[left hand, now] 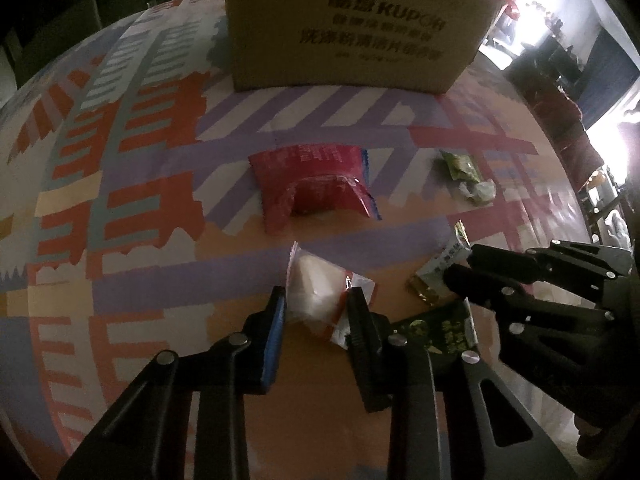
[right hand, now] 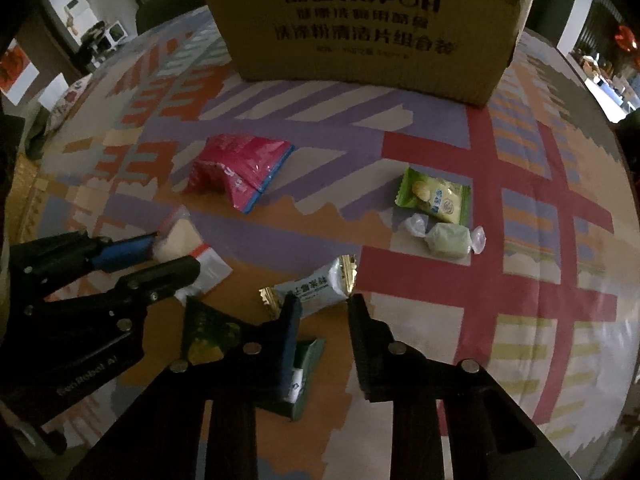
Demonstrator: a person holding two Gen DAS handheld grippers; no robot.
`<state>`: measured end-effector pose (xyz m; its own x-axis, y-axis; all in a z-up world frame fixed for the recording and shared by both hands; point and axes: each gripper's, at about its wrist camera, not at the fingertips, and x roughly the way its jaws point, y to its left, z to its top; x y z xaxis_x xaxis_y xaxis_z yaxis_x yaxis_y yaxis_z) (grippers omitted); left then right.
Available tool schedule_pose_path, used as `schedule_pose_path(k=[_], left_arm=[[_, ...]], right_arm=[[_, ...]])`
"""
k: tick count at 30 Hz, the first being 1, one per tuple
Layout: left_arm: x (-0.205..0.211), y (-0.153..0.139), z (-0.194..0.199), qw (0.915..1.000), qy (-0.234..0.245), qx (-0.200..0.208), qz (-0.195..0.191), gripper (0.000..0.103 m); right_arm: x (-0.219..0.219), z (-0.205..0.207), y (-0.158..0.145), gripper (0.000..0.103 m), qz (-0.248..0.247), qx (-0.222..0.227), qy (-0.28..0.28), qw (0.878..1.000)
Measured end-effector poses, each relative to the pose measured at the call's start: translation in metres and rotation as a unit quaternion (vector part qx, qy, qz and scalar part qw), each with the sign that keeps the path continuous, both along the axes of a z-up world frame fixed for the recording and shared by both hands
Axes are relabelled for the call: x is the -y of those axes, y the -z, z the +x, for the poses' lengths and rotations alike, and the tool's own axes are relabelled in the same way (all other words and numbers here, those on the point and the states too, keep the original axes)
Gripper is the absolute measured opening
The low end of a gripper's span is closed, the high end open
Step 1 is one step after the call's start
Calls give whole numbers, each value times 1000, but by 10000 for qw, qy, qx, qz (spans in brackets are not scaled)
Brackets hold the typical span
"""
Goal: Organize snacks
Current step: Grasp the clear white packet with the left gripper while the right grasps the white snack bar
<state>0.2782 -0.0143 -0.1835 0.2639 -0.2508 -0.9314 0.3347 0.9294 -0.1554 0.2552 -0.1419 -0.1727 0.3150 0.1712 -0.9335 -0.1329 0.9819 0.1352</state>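
My left gripper (left hand: 317, 294) points down at the table, its jaws closed on a clear packet with a white snack (left hand: 314, 284). From the right wrist view, that left gripper (right hand: 174, 254) pinches the same packet (right hand: 180, 236). The right gripper (right hand: 323, 303) is shut on a pale packet with gold ends (right hand: 316, 290). In the left wrist view, it (left hand: 460, 264) holds that packet (left hand: 434, 276) at the right. Both packets still rest on the tablecloth.
A tall cardboard box (right hand: 360, 20) stands at the back. On the patterned cloth (right hand: 520, 280) lie a pink packet (right hand: 240, 168), a light green packet (right hand: 432, 196), a wrapped green candy (right hand: 446, 240) and a dark green packet (right hand: 208, 328) between the grippers.
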Motion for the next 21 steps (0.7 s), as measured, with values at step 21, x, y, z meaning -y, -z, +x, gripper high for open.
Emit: schedule_pose_path(k=[21], left_arm=[[-16, -9, -4, 9996, -237, 70, -161, 21]], right_arm=[[-20, 8, -6, 23, 426, -59, -438, 9981]])
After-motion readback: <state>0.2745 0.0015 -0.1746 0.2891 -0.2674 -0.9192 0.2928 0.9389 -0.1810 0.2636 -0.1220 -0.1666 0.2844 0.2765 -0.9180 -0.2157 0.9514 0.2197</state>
